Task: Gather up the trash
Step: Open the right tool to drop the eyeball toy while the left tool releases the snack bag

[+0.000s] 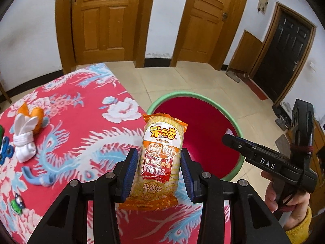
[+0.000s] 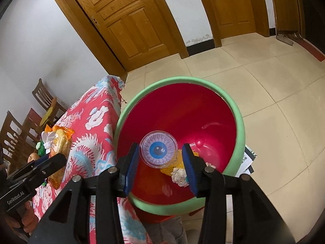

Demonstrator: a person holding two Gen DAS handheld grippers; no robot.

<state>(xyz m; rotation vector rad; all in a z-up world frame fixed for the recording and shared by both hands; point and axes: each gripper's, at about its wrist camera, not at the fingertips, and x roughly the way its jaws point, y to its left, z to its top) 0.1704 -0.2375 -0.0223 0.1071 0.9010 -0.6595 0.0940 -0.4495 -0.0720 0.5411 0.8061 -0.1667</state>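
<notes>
Left gripper (image 1: pixel 160 170) has its blue pads clamped on a rice cracker packet (image 1: pixel 160 160), pinched across its short width at about the lower middle. The packet's long axis runs along the fingers, pointing forward and away from the camera, top crimped edge leading. It hangs above the edge of the red floral tablecloth (image 1: pixel 81 111), with the bin just beyond and to the right of its tip. So the bin lies ahead-right of the left fingers; the packet is not yet over the opening.

Right gripper (image 2: pixel 160 160) is already over the bin (image 2: pixel 233 109), a red bucket with a green rim standing on the floor just beside the table. Between its pads sits a round clear eyeball toy (image 2: pixel 158 150), blue iris facing the camera. Left pad touches its edge; a gap shows by the right pad, so the jaws look partly open and the grip released or nearly so. Being round, the toy has no long axis. It sits straight above the bucket interior, where yellow mesh and crumpled paper (image 2: pixel 178 177) already lie.

Right hand is the nearer one to the drop. Judged next: eyeball falls in, then left swings right over the rim.
</notes>
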